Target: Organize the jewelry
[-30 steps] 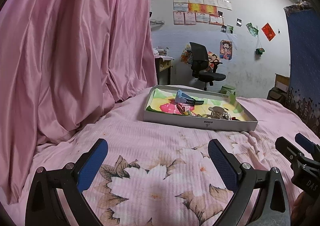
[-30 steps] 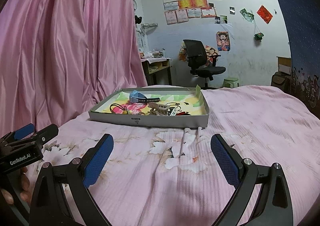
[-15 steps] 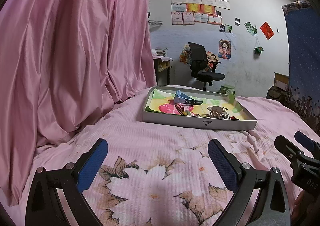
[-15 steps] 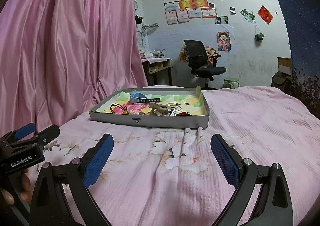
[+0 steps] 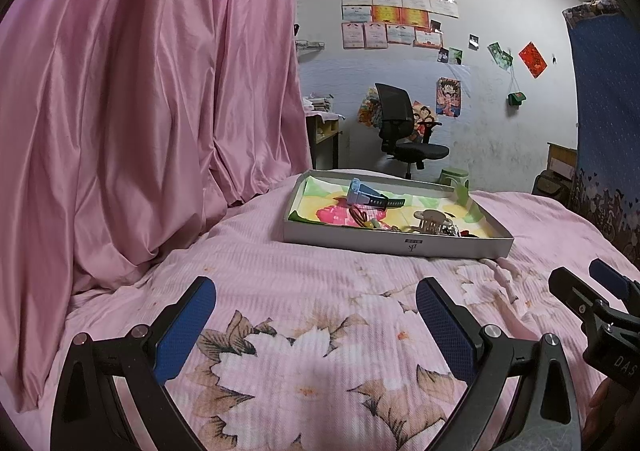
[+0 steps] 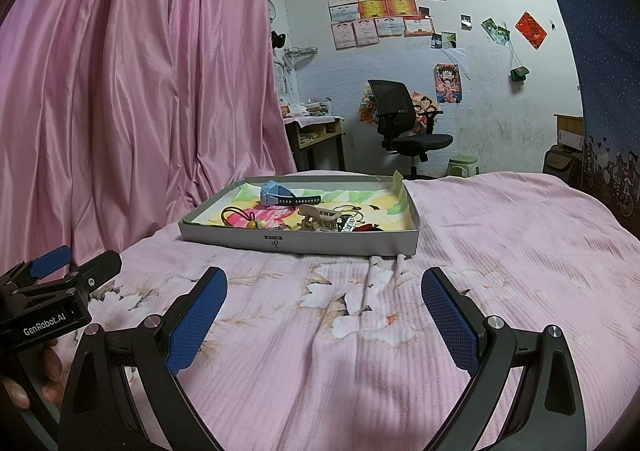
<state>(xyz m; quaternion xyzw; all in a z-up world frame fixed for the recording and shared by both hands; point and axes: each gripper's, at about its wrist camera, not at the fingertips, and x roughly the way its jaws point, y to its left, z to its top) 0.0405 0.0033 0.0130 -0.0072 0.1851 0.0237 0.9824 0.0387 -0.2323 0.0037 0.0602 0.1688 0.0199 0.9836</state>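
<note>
A shallow grey tray (image 5: 360,241) (image 6: 224,237) with a bright floral lining sits on the pink bed ahead of both grippers. In it lie a light-blue watch (image 5: 362,193) (image 6: 276,195), a beige hair claw (image 5: 432,221) (image 6: 318,217), a dark hair tie (image 6: 236,215), rings and small trinkets (image 6: 352,221). My left gripper (image 5: 316,307) is open and empty, low over the bedspread, well short of the tray. My right gripper (image 6: 324,299) is open and empty too, beside the left one, which also shows in the right wrist view (image 6: 72,271).
A pink curtain (image 5: 140,111) hangs along the left of the bed. The floral pink bedspread (image 6: 500,251) spreads right of the tray. A black office chair (image 5: 400,131), a desk (image 6: 316,135) and a green stool (image 6: 464,165) stand beyond the bed.
Both grippers have drifted very slightly; the tray looks about the same distance away. Both stay open and empty.
</note>
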